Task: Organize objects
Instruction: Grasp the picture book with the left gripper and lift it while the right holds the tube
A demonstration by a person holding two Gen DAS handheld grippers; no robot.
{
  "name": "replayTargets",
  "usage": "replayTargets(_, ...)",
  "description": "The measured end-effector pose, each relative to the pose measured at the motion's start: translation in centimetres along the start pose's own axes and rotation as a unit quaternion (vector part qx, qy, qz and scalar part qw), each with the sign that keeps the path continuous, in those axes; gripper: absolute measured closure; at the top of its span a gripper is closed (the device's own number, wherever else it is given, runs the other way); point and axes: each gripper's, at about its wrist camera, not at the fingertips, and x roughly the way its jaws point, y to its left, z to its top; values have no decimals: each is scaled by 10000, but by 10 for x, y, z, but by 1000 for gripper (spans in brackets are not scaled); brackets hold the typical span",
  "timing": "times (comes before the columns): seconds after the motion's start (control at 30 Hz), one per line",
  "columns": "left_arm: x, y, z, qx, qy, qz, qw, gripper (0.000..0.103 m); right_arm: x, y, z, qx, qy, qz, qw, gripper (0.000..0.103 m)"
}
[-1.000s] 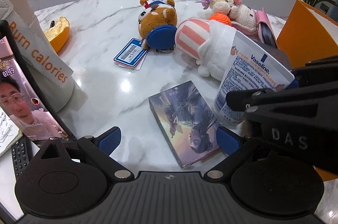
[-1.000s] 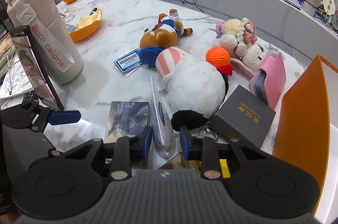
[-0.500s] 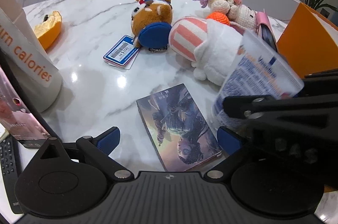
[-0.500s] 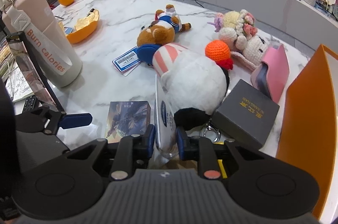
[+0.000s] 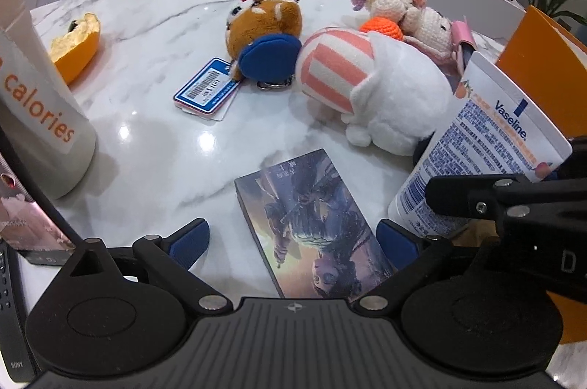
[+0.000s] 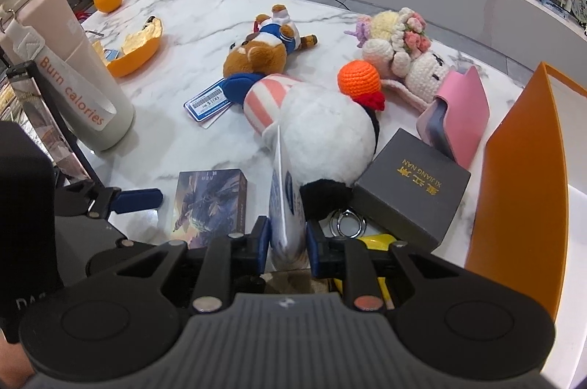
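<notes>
My right gripper (image 6: 287, 237) is shut on a white Vaseline tube (image 6: 284, 202), held upright above the marble table; the tube also shows at the right of the left wrist view (image 5: 477, 165). My left gripper (image 5: 293, 240) is open, its blue fingers either side of a picture box (image 5: 312, 227) lying flat on the table; the box also shows in the right wrist view (image 6: 211, 202). A white plush with a pink striped part (image 6: 323, 132), a brown plush (image 6: 260, 53) and a crocheted doll (image 6: 400, 51) lie further back.
A tall "Burn calories" bottle (image 6: 69, 66) and a phone on a stand (image 5: 22, 216) are at the left. A grey gift box (image 6: 412, 187), a pink case (image 6: 462, 117) and an orange box (image 6: 521, 191) are at the right. A barcode tag (image 5: 207, 88) and orange peel (image 5: 75, 46) lie on the table (image 5: 157, 139).
Both grippers have moved forward slightly and risen a little. The right gripper keeps hold of the tube, which tilted briefly and stands straighter now. The left gripper stays open around the picture box.
</notes>
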Motion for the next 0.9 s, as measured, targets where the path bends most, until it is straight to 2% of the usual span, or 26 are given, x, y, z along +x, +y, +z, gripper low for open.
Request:
replayTargets(0.03, -2, 0, 0, 34, 26, -14, 10000, 0, 0, 0, 0, -2, 1, 2, 10000, 80)
replayTargets(0.07, -4, 1, 0, 69, 51, -56, 9999, 5, 0, -1, -1, -5, 4, 3, 10000, 80)
replayTargets(0.1, -6, 2, 0, 122, 89, -103, 9998, 14, 0, -1, -1, -10, 7, 0, 10000, 80)
replayTargets(0.17, -12, 4, -2, 268, 192, -229, 9992, 26, -1, -2, -2, -27, 15, -8, 10000, 80)
replayTargets(0.3, -18, 9, -10, 724, 379, -405, 9958, 28, -2, -1, -4, -82, 49, -13, 10000, 80)
replayTargets(0.5, -22, 19, -19, 781, 239, -508, 9954, 27, 0, 2, -4, -184, 36, -3, 9998, 79)
replayTargets(0.63, -21, 12, -18, 1049, 235, -381, 9935, 27, 2, 5, -3, -244, -14, 12, 9997, 79)
replayTargets(0.7, -19, 5, -19, 1244, 194, -234, 9918, 23, 3, 6, -4, -264, -17, 9, 9997, 78)
replayTargets(0.9, -16, 8, -20, 1151, -12, -251, 9930, 20, 13, 9, -7, -354, 24, -78, 9993, 75)
